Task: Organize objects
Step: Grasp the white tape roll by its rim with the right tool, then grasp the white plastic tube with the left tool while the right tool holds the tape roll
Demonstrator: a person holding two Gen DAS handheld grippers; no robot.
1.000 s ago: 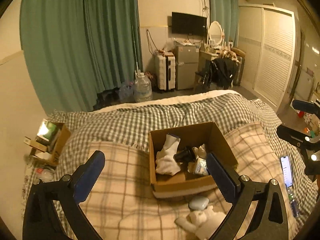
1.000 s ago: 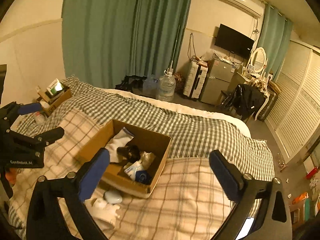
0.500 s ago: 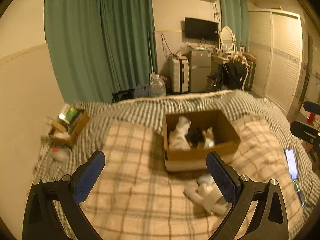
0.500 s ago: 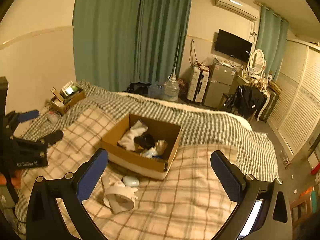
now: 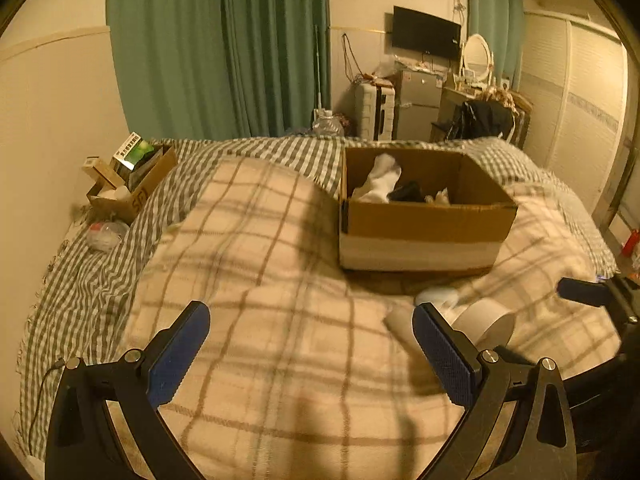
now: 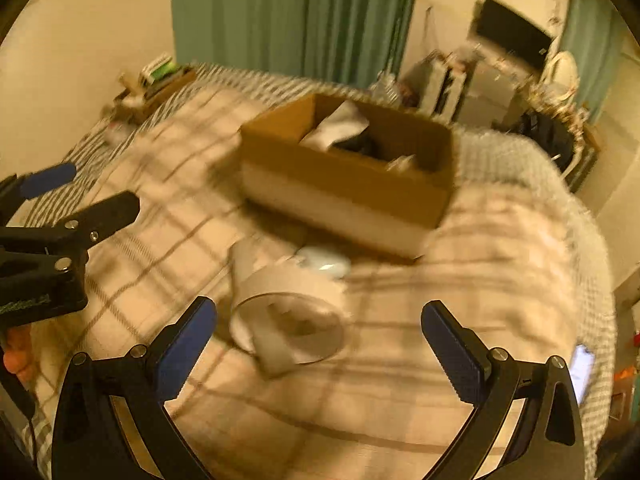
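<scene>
Now both grippers, left [image 5: 310,354] and right [image 6: 318,348], hold fingers spread and empty, the right facing the white round fan [image 6: 286,322] near the brown cardboard box [image 6: 344,184], probably to grasp it.

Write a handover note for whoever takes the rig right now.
Left gripper: open, empty, low over the blanket.
Right gripper: open, empty, pointed at the small white fan lying just ahead of it.
Box sits on the bed and already holds a white cloth, a dark item and some small pieces.
Left outside: the fan and a pale oval case between fan and box. A phone lies at the bed's right edge.
Next, probably: grasp the fan with the right gripper and box it, then the case.
</scene>
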